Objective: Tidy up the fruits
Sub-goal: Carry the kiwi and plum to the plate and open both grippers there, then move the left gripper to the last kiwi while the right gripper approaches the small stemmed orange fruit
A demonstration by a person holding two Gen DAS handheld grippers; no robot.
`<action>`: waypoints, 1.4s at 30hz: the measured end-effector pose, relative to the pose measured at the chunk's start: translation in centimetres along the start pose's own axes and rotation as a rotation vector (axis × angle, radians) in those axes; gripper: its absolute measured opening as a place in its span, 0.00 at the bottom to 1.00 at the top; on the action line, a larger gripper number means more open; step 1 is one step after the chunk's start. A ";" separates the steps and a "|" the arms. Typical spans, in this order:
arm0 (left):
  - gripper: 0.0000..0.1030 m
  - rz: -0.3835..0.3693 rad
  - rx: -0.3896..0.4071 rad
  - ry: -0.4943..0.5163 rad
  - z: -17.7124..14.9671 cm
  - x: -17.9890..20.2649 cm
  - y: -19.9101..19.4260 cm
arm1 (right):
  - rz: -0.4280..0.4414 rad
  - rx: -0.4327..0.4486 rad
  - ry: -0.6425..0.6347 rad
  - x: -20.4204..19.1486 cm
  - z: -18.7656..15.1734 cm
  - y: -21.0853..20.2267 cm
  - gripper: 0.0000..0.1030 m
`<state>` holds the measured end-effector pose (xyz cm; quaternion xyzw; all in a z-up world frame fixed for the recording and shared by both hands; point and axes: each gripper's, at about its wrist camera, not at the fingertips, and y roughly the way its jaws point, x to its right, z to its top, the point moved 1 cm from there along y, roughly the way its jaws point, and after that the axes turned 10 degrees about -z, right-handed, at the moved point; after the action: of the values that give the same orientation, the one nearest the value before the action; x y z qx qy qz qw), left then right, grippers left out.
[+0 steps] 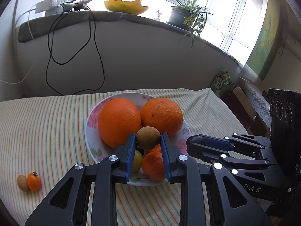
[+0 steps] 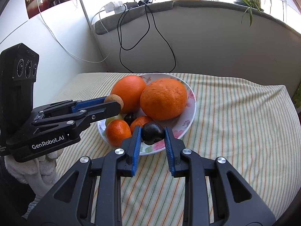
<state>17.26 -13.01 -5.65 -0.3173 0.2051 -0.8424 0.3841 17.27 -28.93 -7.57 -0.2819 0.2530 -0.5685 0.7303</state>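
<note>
Far left on the striped cloth (image 1: 47, 131) a small tan fruit (image 1: 21, 183) touches a tiny orange tomato (image 1: 33, 181), well apart from the flowered plate (image 1: 90, 131). The left gripper (image 1: 148, 141) is clamped on a brown round fruit (image 1: 148, 138) over the plate, before two big oranges (image 1: 119, 121); beside it, the right gripper (image 2: 152, 133) pinches a dark plum (image 2: 152, 133) above the plate's near rim

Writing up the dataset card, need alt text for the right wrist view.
The right tongs grip a dark plum over the near rim of a flowered plate holding two big oranges and smaller fruit on a striped cloth. At left, the left tongs hold a small tan fruit.
</note>
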 end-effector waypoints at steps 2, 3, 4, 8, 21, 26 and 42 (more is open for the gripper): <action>0.24 -0.002 0.000 0.002 0.1 0.1 0.1 | -0.001 -0.005 -0.002 0.0 0.0 0.2 0.25; 0.24 -0.003 -0.001 0.005 0.1 0.1 0.2 | -0.001 -0.007 -0.002 0.0 0.0 0.2 0.25; 0.24 -0.003 -0.002 0.007 0.2 0.2 0.3 | 0.001 -0.008 -0.003 -0.1 0.0 0.3 0.25; 0.27 0.001 0.000 0.002 0.3 0.3 0.5 | -0.006 -0.008 -0.016 -0.3 0.1 0.5 0.25; 0.40 0.017 0.027 -0.021 0.2 -0.5 -0.6 | -0.043 0.020 -0.041 -0.6 0.3 0.0 0.63; 0.40 0.024 0.030 -0.030 0.0 -0.9 -1.1 | -0.040 0.018 -0.027 -0.4 0.1 -0.2 0.63; 0.40 0.040 0.054 -0.034 -0.4 -1.2 -3.2 | -0.024 0.044 -0.032 -1.9 0.2 -1.6 0.63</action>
<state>15.95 -10.06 -4.55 -0.3171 0.1819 -0.8343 0.4128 15.87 -27.37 -6.23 -0.2777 0.2253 -0.5780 0.7335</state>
